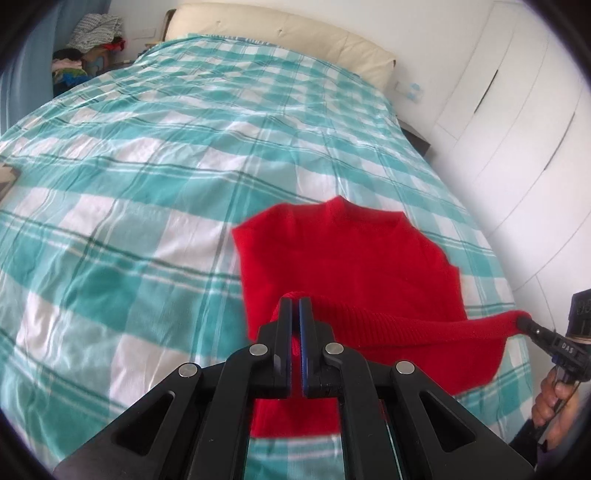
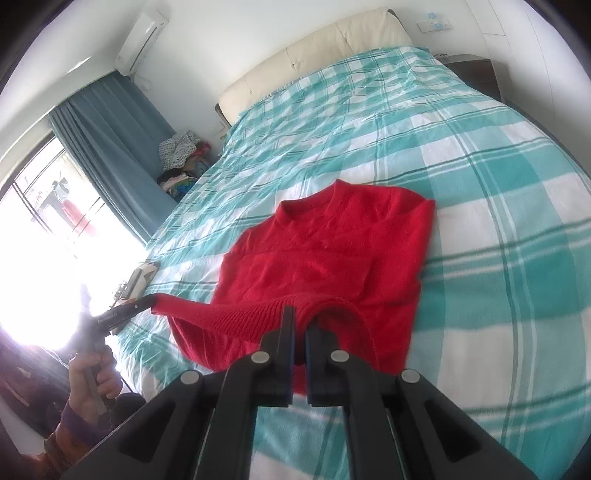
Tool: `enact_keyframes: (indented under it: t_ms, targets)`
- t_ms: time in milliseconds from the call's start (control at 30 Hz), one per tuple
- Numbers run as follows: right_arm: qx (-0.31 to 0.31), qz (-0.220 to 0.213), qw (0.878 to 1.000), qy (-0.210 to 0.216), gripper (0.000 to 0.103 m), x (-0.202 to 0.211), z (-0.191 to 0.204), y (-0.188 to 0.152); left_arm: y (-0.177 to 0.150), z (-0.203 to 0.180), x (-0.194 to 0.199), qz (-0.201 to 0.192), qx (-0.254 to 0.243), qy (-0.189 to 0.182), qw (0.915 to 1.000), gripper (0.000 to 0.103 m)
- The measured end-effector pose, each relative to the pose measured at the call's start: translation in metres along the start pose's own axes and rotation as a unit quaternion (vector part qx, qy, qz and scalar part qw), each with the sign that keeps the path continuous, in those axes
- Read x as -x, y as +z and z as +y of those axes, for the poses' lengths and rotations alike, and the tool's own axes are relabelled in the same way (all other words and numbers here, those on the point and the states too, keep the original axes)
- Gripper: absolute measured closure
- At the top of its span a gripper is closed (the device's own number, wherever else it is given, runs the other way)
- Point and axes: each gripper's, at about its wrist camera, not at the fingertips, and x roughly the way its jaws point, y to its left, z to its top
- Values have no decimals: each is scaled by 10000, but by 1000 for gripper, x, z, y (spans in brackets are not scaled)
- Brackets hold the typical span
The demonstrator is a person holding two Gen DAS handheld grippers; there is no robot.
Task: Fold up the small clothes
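Note:
A small red knit sweater [image 1: 347,254] lies on the teal checked bedspread [image 1: 147,177], neck pointing to the headboard, sides folded in. My left gripper [image 1: 294,300] is shut on the left corner of its ribbed bottom hem. My right gripper [image 2: 300,314] is shut on the right corner of the same hem. The hem [image 1: 406,325] is lifted and stretched between the two grippers above the bed. The right gripper shows in the left wrist view [image 1: 524,321]; the left gripper shows in the right wrist view [image 2: 147,301]. The sweater [image 2: 332,251] lies mostly flat beyond the hem.
A cream headboard [image 1: 280,33] is at the far end. A pile of clothes [image 1: 92,33] sits beside the bed's far left. White wardrobe doors [image 1: 517,110] stand on the right. A window with blue curtain [image 2: 110,147] is on the left. A small object [image 2: 142,277] lies near the bed's left edge.

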Motion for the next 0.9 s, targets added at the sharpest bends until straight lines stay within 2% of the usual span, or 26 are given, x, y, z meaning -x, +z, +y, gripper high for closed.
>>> enact_keyframes:
  t_ms: [233, 400, 600, 767, 867, 900]
  targets:
    - [-37, 252, 9997, -48, 99, -79, -42, 58, 47, 13, -83, 262, 356, 47, 9990, 102]
    - [-389, 278, 9989, 26, 99, -118, -79, 84, 63, 16, -118, 364, 440, 42, 9984, 102]
    - [-842, 225, 9960, 175, 99, -151, -110, 96, 77, 18, -143, 385, 570, -3, 9976, 102]
    - [-957, 221, 9949, 207, 99, -169, -118, 99, 83, 17, -160, 387, 563, 82, 9976, 101]
    - [-964, 169, 9950, 187, 98, -174, -118, 104, 85, 19, -164, 255, 661, 218, 9972, 96]
    - [-946, 118, 9953, 167, 97, -174, -117, 105, 86, 21, -166, 264, 737, 231, 9967, 85]
